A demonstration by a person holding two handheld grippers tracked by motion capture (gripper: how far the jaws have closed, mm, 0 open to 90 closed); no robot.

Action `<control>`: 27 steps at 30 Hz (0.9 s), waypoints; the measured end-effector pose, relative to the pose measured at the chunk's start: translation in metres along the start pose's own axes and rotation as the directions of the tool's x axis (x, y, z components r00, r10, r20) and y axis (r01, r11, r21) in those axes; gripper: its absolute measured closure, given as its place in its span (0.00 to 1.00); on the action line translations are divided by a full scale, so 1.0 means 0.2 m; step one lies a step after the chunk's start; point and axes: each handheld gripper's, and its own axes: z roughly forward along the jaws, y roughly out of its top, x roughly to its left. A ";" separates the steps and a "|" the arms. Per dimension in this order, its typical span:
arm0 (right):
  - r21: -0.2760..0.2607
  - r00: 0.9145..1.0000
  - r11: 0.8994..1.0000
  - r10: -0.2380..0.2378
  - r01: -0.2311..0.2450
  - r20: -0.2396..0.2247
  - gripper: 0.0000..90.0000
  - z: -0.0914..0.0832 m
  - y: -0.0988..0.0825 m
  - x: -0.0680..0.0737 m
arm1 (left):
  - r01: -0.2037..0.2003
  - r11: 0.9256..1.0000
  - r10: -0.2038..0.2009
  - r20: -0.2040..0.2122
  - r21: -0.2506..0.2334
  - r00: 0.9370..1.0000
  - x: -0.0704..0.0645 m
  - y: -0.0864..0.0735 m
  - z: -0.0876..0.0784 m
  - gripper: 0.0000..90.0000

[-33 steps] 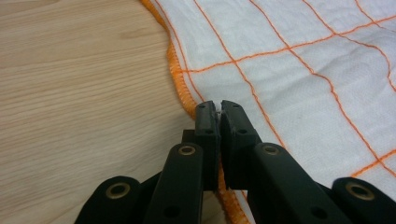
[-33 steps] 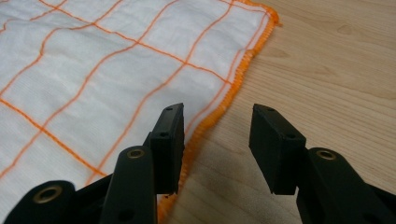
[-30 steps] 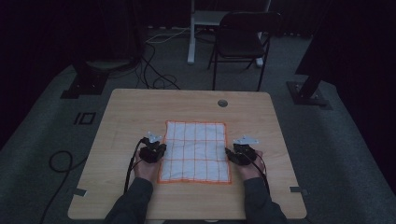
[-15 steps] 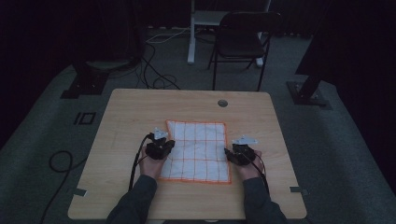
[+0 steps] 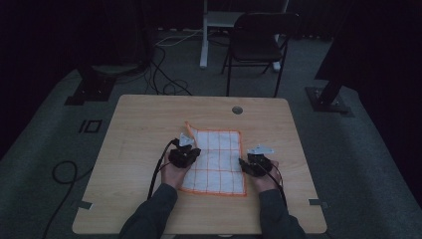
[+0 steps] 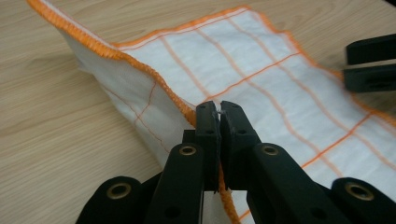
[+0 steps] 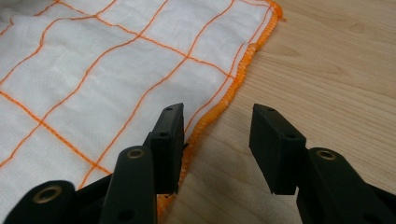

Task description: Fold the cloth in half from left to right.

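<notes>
Now: cloth's left edge pinched and raised off the surface.

White cloth [image 5: 216,159] w/ orange grid and orange hem lies mid-surface [image 5: 149,119], nearer the person's side; its left edge stands up in a fold, far-left corner peaked, rest flat. Left hand-held gripper [image 6: 219,122] is clamped tight on that orange hem, jaws closed w/ fabric between them, seen at cloth's left side in high view. Right hand-held gripper [image 7: 217,135] sits at cloth's right edge w/ jaws apart, holding nothing: one jaw over the hem, other over bare wood, approx. level w/ the surface. Both forearms enter from the near edge; dark chair [image 5: 256,40] stands well behind.
</notes>
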 end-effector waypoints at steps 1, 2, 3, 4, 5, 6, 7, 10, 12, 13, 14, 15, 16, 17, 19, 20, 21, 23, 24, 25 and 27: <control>0.000 1.000 1.000 -0.001 0.001 0.000 0.61 0.00 0.00 0.00 | -0.010 1.000 0.010 0.010 0.000 1.000 -0.02 0.01 0.01 0.97; 0.001 1.000 1.000 0.000 0.000 0.000 0.61 0.00 0.00 0.00 | -0.012 1.000 0.012 0.017 -0.001 1.000 -0.03 0.02 0.02 0.97; 0.001 1.000 1.000 0.000 0.000 0.000 0.61 0.00 0.00 0.00 | -0.017 1.000 0.017 0.022 -0.002 1.000 -0.04 0.03 0.02 0.97; 0.001 1.000 1.000 -0.001 0.001 0.000 0.61 0.00 0.00 0.00 | -0.022 1.000 0.022 0.026 -0.002 0.999 -0.06 0.03 0.03 0.97; 0.001 1.000 1.000 -0.001 0.001 0.000 0.61 0.00 0.00 0.00 | -0.029 1.000 0.029 0.032 -0.001 0.999 -0.07 0.04 0.03 0.97; 0.001 1.000 1.000 -0.001 0.001 0.000 0.61 0.00 0.00 0.00 | -0.035 0.999 0.035 0.036 0.000 0.999 -0.08 0.05 0.04 0.97; 0.001 1.000 1.000 -0.001 0.001 -0.001 0.61 0.00 0.00 0.00 | -0.040 0.999 0.040 0.041 0.000 0.998 -0.10 0.06 0.05 0.97; 0.001 1.000 1.000 0.000 0.000 -0.001 0.61 0.00 0.00 0.00 | -0.052 0.999 0.052 0.058 -0.004 0.997 -0.14 0.08 0.07 0.97; 0.001 1.000 1.000 0.000 0.000 -0.001 0.61 0.00 0.00 0.00 | -0.058 0.998 0.059 0.071 -0.006 0.996 -0.17 0.09 0.08 0.97; 0.001 1.000 1.000 0.000 0.000 -0.001 0.61 0.00 0.00 0.00 | -0.068 0.998 0.068 0.076 -0.001 0.995 -0.19 0.10 0.09 0.97; 0.001 1.000 1.000 -0.001 0.001 -0.001 0.61 0.00 0.00 0.00 | -0.074 0.997 0.074 0.080 0.002 0.994 -0.20 0.10 0.10 0.97; 0.000 1.000 1.000 -0.001 0.001 -0.001 0.61 0.00 0.00 0.00 | -0.078 0.997 0.078 0.085 0.000 0.993 -0.22 0.11 0.10 0.97; 0.000 1.000 1.000 -0.001 0.001 -0.001 0.61 0.00 0.00 0.00 | -0.081 0.997 0.081 0.092 0.001 0.993 -0.23 0.11 0.11 0.97; 0.000 1.000 1.000 -0.001 0.001 -0.002 0.61 0.00 0.00 0.00 | -0.086 0.996 0.085 0.097 0.005 0.992 -0.25 0.11 0.12 0.97; 0.000 1.000 1.000 0.000 0.000 -0.003 0.61 0.00 0.00 0.01 | -0.089 0.996 0.087 0.103 0.014 0.991 -0.26 0.11 0.14 0.97; 0.000 1.000 1.000 0.000 0.000 -0.004 0.61 0.00 0.00 0.01 | -0.088 0.996 0.086 0.110 0.019 0.990 -0.26 0.11 0.14 0.94; -0.001 1.000 1.000 0.000 0.000 -0.006 0.61 0.00 0.00 0.01 | -0.088 0.996 0.085 0.111 0.022 0.990 -0.25 0.10 0.14 0.89; 0.000 1.000 1.000 -0.002 0.002 -0.008 0.61 0.00 0.00 0.02 | -0.085 0.996 0.083 0.107 0.017 0.991 -0.24 0.10 0.13 0.84; -0.001 1.000 1.000 -0.004 0.004 -0.008 0.61 0.00 0.01 0.02 | -0.079 0.997 0.077 0.105 0.012 0.991 -0.23 0.10 0.12 0.83; -0.002 1.000 1.000 -0.004 0.004 -0.009 0.61 0.00 0.01 0.02 | -0.074 0.997 0.073 0.103 0.005 0.992 -0.21 0.10 0.11 0.82; -0.005 1.000 1.000 -0.006 0.006 -0.012 0.61 0.00 0.01 0.03 | -0.067 0.998 0.067 0.086 -0.006 0.994 -0.19 0.10 0.08 0.81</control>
